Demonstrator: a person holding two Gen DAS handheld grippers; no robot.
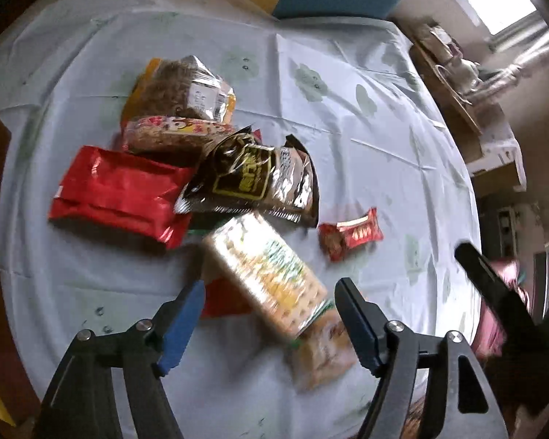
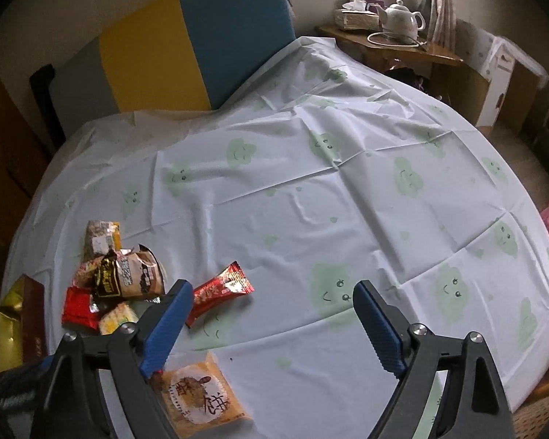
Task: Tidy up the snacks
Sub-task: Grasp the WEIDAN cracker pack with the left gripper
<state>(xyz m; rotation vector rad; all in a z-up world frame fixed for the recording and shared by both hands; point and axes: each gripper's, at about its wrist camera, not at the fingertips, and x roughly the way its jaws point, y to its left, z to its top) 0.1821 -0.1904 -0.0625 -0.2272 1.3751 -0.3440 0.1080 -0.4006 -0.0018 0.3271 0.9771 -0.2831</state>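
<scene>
On the pale tablecloth point(image 1: 347, 84) in the left wrist view, the left gripper point(image 1: 271, 314) stands wide above a blurred cracker pack point(image 1: 267, 274), its blue pads clear of the wrapper on both sides. The pack lies tilted against the snack pile: a red bag point(image 1: 117, 194), a dark brown bag point(image 1: 252, 179), a round-biscuit pack point(image 1: 172, 135) and a clear bag of brown snacks point(image 1: 186, 87) stacked loosely toward the cloth's left edge. A small red bar point(image 1: 351, 237) lies apart to the right, and an orange pastry pack point(image 1: 322, 351) sits just under the right finger.

In the right wrist view, the right gripper point(image 2: 274, 325) is also wide and empty, hovering over bare cloth. The red bar point(image 2: 219, 292) lies just beyond its left finger, the pastry pack point(image 2: 201, 402) beneath that finger, and the pile sits near the left edge beside a brown box point(image 2: 33, 314).

The heap is unstable, so the slick leaning cracker pack may slide off. Reaching for the bar, the left finger could nudge it sideways or catch the pastry pack instead.
</scene>
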